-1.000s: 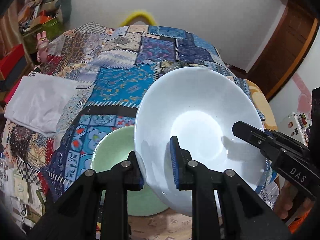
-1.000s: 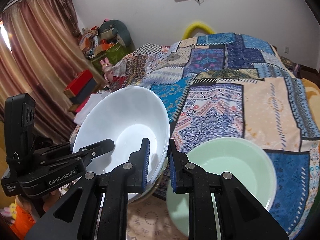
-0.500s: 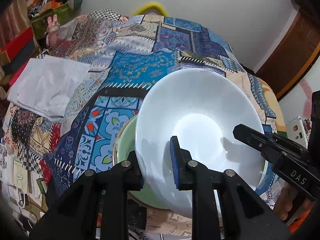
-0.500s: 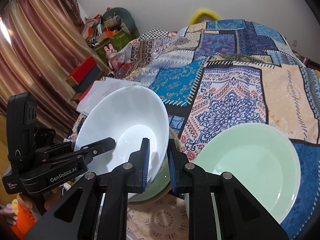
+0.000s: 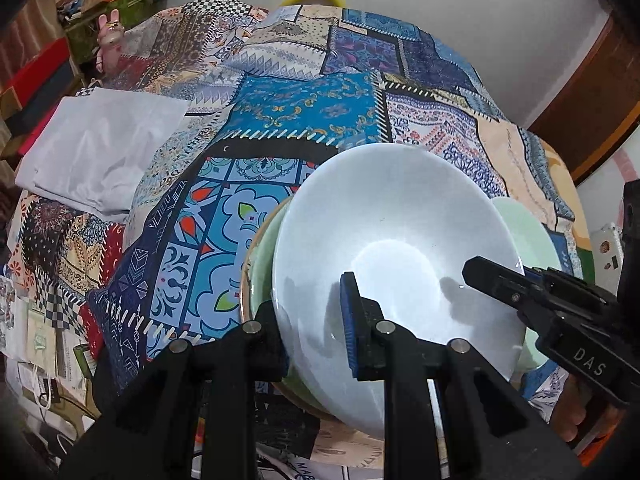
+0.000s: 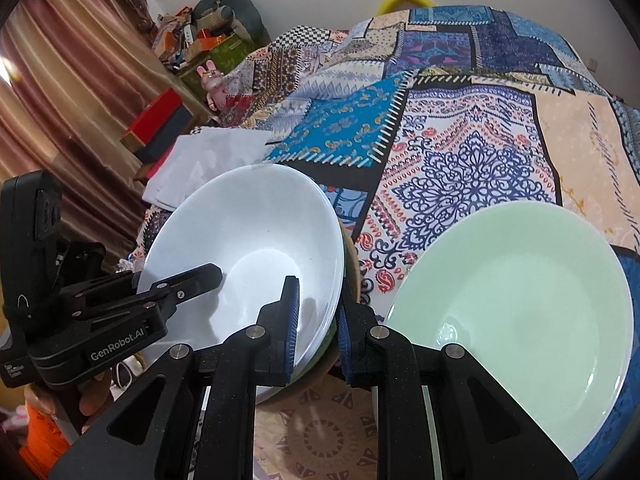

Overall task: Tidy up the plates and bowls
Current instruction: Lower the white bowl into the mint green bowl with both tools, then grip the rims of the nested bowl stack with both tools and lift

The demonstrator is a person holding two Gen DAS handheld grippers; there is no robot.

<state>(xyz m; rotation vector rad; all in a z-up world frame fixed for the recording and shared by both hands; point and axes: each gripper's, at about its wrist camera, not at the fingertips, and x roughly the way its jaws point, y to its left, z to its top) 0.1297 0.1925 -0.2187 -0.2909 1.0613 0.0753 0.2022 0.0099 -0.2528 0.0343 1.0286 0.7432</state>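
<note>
A white bowl [image 5: 400, 240] is held between both grippers, tilted, low over a green dish with a tan rim [image 5: 262, 264] beneath it. My left gripper [image 5: 312, 332] is shut on the bowl's near rim. My right gripper [image 6: 316, 328] is shut on the opposite rim of the same white bowl [image 6: 248, 240]; it also shows in the left wrist view [image 5: 500, 284]. A pale green plate [image 6: 520, 304] lies on the patchwork bedspread to the right of the bowl, and its edge shows behind the bowl in the left wrist view [image 5: 528, 228].
The patchwork bedspread [image 5: 320, 92] covers the bed. A folded white cloth [image 5: 100, 148] lies at its left side. Boxes and clutter [image 6: 160, 124] stand by brown curtains [image 6: 52, 80] on the left. A wooden door [image 5: 592, 100] is at the right.
Both grippers have carried the white bowl lower and onto the green dish, which now shows only as a rim at the bowl's left. The pale green plate looms larger in the right wrist view.
</note>
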